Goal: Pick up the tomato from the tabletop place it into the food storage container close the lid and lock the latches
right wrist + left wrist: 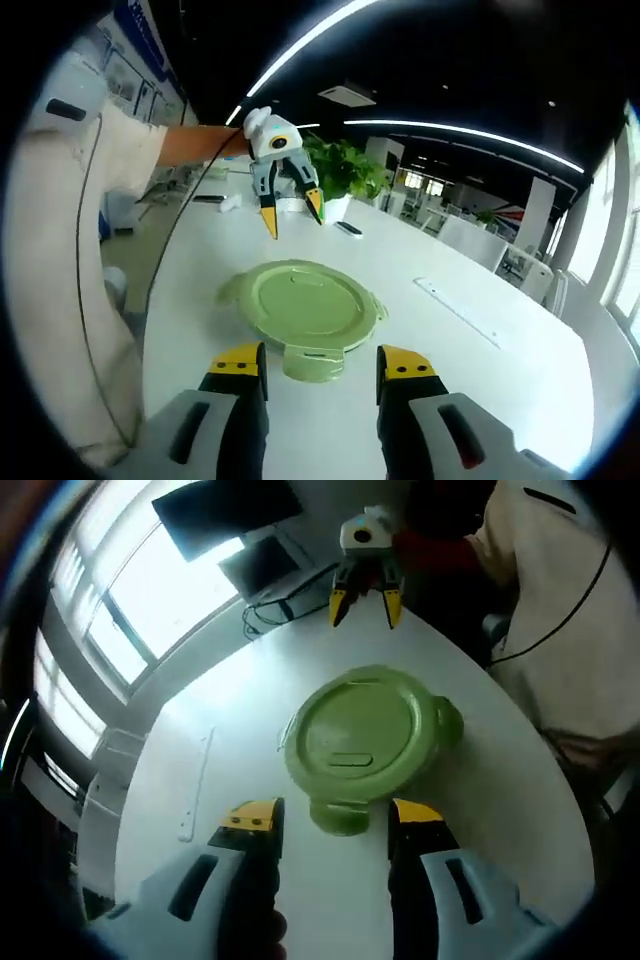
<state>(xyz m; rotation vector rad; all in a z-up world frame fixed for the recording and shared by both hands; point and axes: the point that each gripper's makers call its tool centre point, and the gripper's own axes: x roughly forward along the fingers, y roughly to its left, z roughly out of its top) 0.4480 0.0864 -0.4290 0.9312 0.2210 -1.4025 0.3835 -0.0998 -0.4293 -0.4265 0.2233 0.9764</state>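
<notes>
The green food storage container (365,742) sits on the white surface (500,810) with its round lid (305,300) already seated flat on top, so the tomato is presumably inside, though the opaque lid hides it and this is only a judgement. What seems left is the latches: the tab facing the left gripper (335,825) juts out from the rim just ahead of its yellow-tipped jaws, and the tab nearest the right gripper (320,365) likewise lies between that gripper's fingertips; whether any latch is already snapped down cannot be told from either view, since the tabs are small and blurred. Both grippers are parted wide and carry nothing, each poised on its own side of the container and close to a tab without clearly touching it. In the left gripper view the right gripper hangs above the far edge of the surface beyond the container; in the right gripper view the left gripper hovers likewise above the far side of the lid, jaws apart. The task therefore looks near its end, with the locking either under way or about to begin. The surface is a broad, pale, rounded meeting table; a slim white strip (195,785) lies on it well apart from the container. Around it is a bright office: large windows (120,610), a dark monitor (225,515), leafy green plants (345,170) and long ceiling light strips (470,130), with a person's pale sleeve (60,220) at the side.
</notes>
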